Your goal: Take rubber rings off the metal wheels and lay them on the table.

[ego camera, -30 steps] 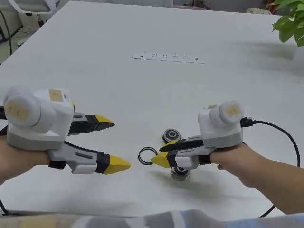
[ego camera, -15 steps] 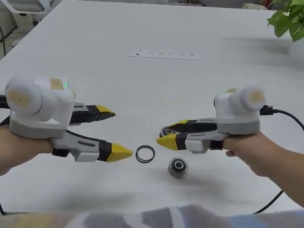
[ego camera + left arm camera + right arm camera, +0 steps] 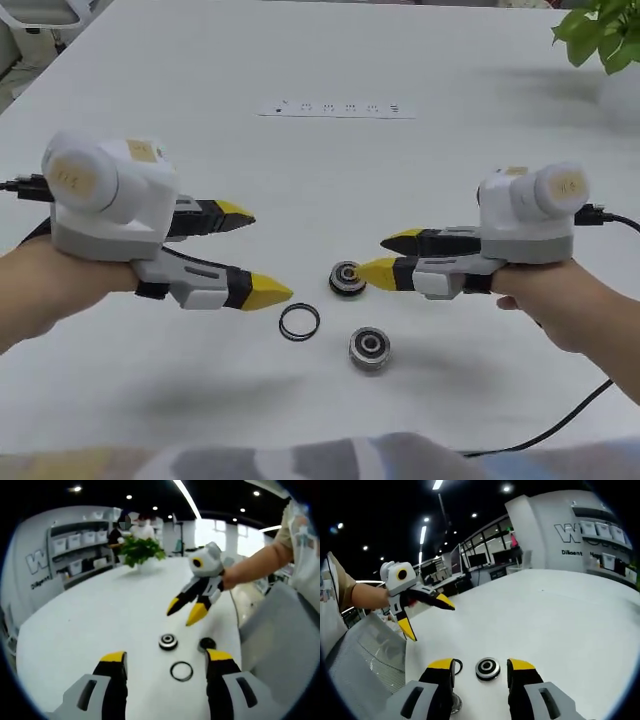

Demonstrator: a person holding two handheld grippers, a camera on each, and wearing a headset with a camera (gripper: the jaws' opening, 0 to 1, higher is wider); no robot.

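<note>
Head view, stock as we count it, every place taken from the ring (image 3: 299, 322).

1. Ring: black, loose, flat on the white table (image 3: 200, 400), touching nothing.
2. Far wheel (image 3: 347, 278): just beyond the ring and to its right, apart from it. We note a dark outer band.
3. Near wheel (image 3: 369, 348): right of the ring and a little nearer us, apart from it. Its rim looks like pale metal.
4. Left gripper (image 3: 270, 254): left of the ring and held off the table, jaws spread wide with nothing between them. The lower yellow tip is just up-left of the ring.
5. Right gripper (image 3: 373, 258): right of the ring, jaws parted less widely, empty. Its tips are just beside the far wheel, on the side away from the ring.
6. Power strip (image 3: 335, 108): well beyond the ring.
7. Plant (image 3: 595, 30): far beyond the ring, to the right.

Left gripper view: we log the ring (image 3: 181, 671) ahead, between the wide, empty jaws of the left gripper (image 3: 166, 656). The far wheel (image 3: 168, 641) is just past the ring and the right gripper (image 3: 179, 619) further past it.

Right gripper view: the far wheel (image 3: 487, 668) sits beside the ring (image 3: 456, 666), which is half hidden by one jaw. The left gripper (image 3: 432, 622) is beyond the ring.
</note>
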